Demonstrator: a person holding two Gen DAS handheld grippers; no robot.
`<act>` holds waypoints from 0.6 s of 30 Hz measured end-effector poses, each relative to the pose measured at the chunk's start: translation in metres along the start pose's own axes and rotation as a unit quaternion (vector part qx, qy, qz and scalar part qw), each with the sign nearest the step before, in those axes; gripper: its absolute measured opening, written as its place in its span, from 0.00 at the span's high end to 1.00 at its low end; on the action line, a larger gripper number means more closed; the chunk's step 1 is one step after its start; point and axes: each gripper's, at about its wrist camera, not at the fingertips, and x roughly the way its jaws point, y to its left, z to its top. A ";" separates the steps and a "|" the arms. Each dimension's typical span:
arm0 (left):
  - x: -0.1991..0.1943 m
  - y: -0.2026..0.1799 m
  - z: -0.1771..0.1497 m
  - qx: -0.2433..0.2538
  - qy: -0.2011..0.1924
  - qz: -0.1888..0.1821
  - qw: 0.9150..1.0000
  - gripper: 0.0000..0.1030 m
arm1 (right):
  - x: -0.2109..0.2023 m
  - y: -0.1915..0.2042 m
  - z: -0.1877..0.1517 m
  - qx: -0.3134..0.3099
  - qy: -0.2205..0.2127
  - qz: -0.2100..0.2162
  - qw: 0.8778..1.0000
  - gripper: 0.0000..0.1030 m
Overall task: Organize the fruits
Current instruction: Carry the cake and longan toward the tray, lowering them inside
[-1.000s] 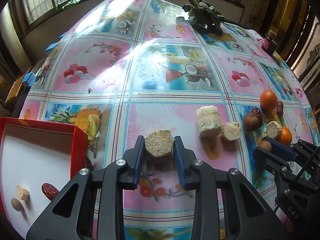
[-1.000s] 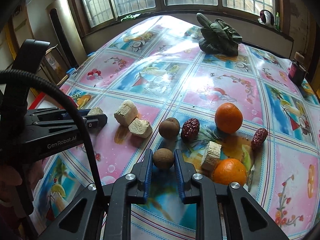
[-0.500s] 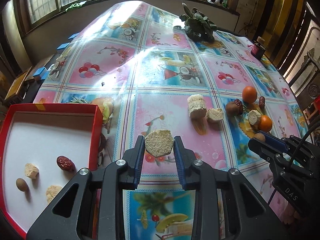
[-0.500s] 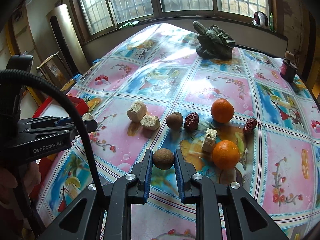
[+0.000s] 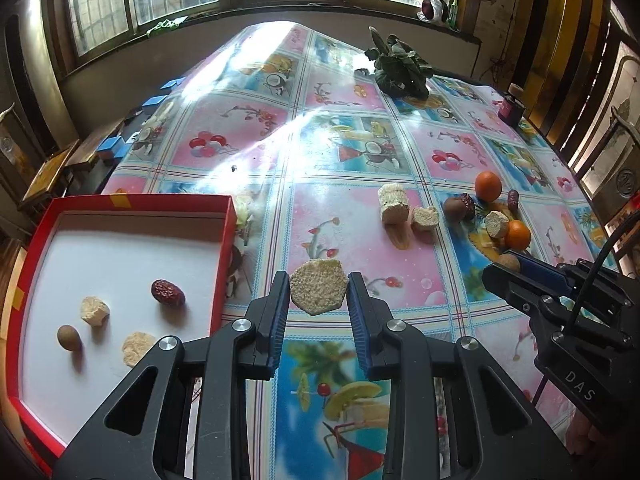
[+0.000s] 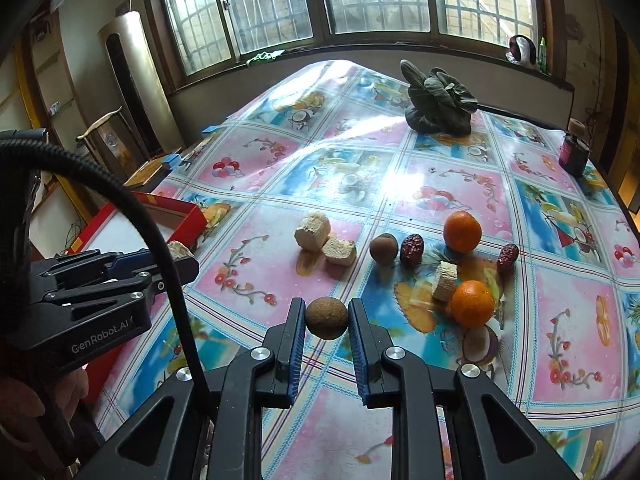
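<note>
Bare tablecloth (image 5: 332, 168) — red box (image 5: 224, 256) left

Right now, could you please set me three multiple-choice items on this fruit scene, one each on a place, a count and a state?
1. Where is the red box?
A. left of the left claw
B. beside the leafy greens
C. by the far window

2. How many oranges lie on the tablecloth?
A. one
B. two
C. four

3. What is the right claw doing?
A. standing open and empty
B. gripping an orange
C. gripping a round brown fruit

Answers: 1 A, the box sits at that view's left edge. 2 B, two oranges show. 3 C, both pads press the fruit.
</note>
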 end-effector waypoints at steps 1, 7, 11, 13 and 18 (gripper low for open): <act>-0.003 0.003 -0.001 -0.002 -0.002 0.002 1.000 0.73 | -0.001 0.004 0.001 -0.003 0.000 0.003 1.000 0.80; -0.016 0.025 -0.010 -0.014 -0.010 0.018 1.000 0.73 | -0.002 0.034 0.003 -0.025 -0.001 0.027 0.999 0.80; -0.024 0.042 -0.016 -0.026 -0.014 0.029 0.999 0.73 | 0.001 0.056 0.005 -0.043 0.002 0.040 0.998 0.80; -0.028 0.051 -0.019 -0.033 -0.016 0.035 0.999 0.73 | 0.002 0.066 0.006 -0.052 0.003 0.047 0.998 0.80; -0.036 0.073 -0.027 -0.049 -0.018 0.051 0.997 0.73 | 0.007 0.090 0.008 -0.073 0.004 0.062 0.995 0.80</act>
